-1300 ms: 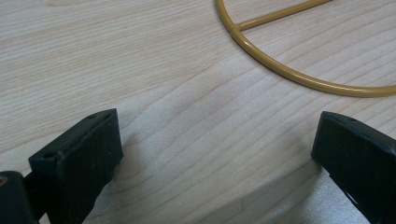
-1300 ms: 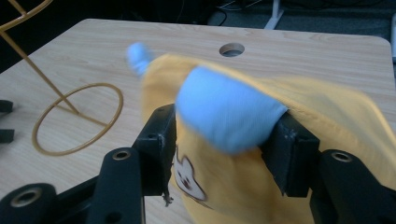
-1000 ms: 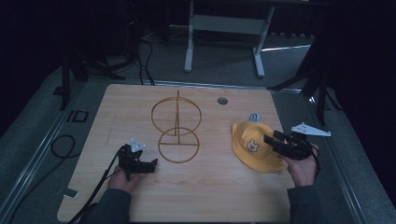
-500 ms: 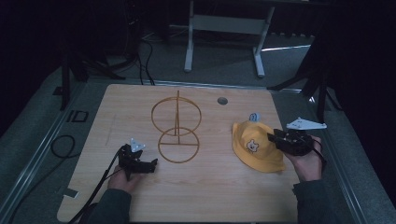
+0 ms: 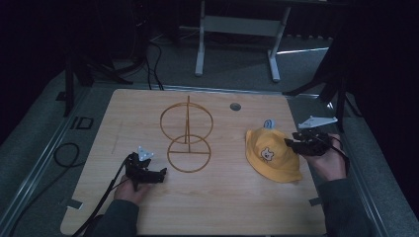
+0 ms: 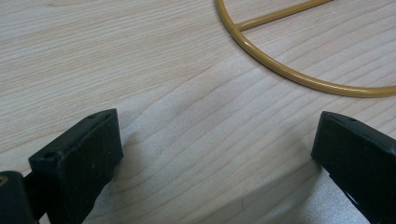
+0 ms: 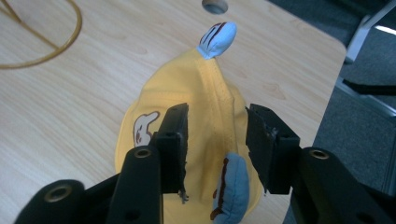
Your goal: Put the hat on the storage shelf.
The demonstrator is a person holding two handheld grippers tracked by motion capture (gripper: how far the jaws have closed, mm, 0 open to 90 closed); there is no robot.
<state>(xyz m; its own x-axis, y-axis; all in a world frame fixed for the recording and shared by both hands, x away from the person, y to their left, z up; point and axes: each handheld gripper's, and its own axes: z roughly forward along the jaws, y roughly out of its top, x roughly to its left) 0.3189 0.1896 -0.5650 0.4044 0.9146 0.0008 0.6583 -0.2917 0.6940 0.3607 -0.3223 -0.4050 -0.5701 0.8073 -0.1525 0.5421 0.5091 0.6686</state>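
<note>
Wooden table (image 5: pixel 217 207) under us; yellow hat (image 5: pixel 271 154) lies near its right edge. Our right gripper (image 7: pixel 217 135) straddles hat crown, jaws just reopening, partly apart. Left gripper (image 6: pixel 215 154) wide, holding nothing.

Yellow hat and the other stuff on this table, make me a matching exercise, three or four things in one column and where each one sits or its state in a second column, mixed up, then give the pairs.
Column one:
1. yellow hat
2. gold wire stand
3. left gripper
4. round hole

Column two:
A. jaws wide apart over bare wood
B. near the table's far edge
C. between the right gripper's jaws
D. middle of the table, one ring upright, one ring flat

Pairs: 1-C, 2-D, 3-A, 4-B
</note>
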